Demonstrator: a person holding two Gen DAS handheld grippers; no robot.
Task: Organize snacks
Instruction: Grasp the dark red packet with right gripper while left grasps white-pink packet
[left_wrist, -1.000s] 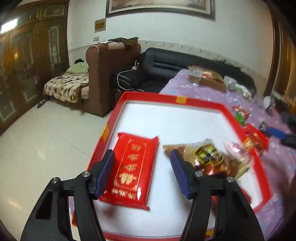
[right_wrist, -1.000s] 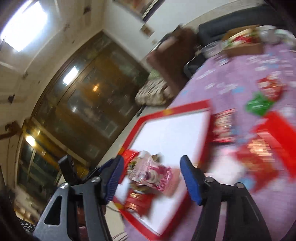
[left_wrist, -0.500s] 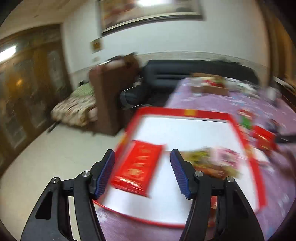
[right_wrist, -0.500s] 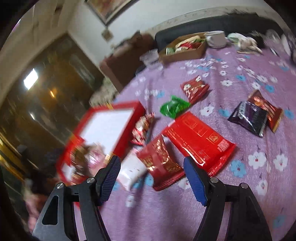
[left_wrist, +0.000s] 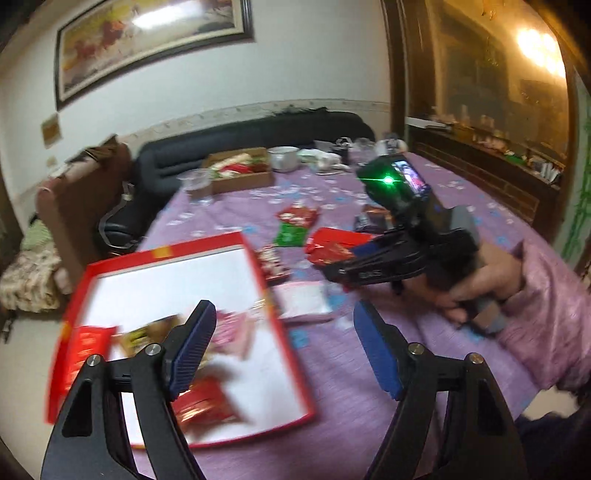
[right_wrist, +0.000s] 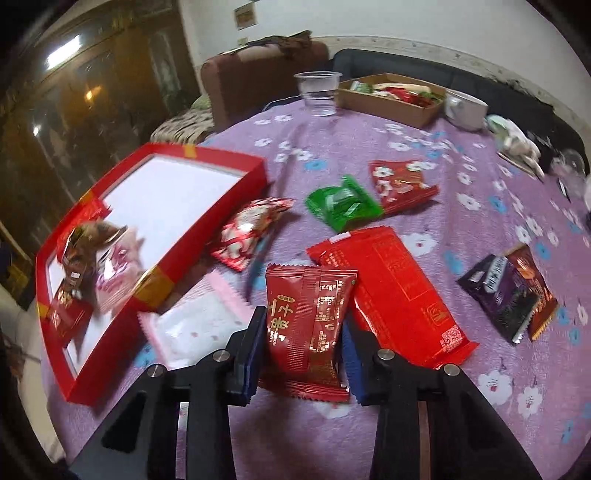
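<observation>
A red tray with a white floor lies on the purple flowered tablecloth and holds several snack packets; it also shows in the left wrist view. My right gripper is shut on a small dark red snack packet just above the cloth. Around it lie a large red packet, a pink-white packet, a red-white packet, a green packet and dark packets. My left gripper is open and empty above the tray's right edge.
At the table's far side stand a clear plastic cup, a cardboard box of snacks and a white mug. A brown armchair and black sofa stand behind the table. The right hand and gripper body show in the left wrist view.
My right gripper swung from over the tray to the loose packets on the cloth and closed on the dark red packet. My left gripper swung right, away from the tray's middle.
</observation>
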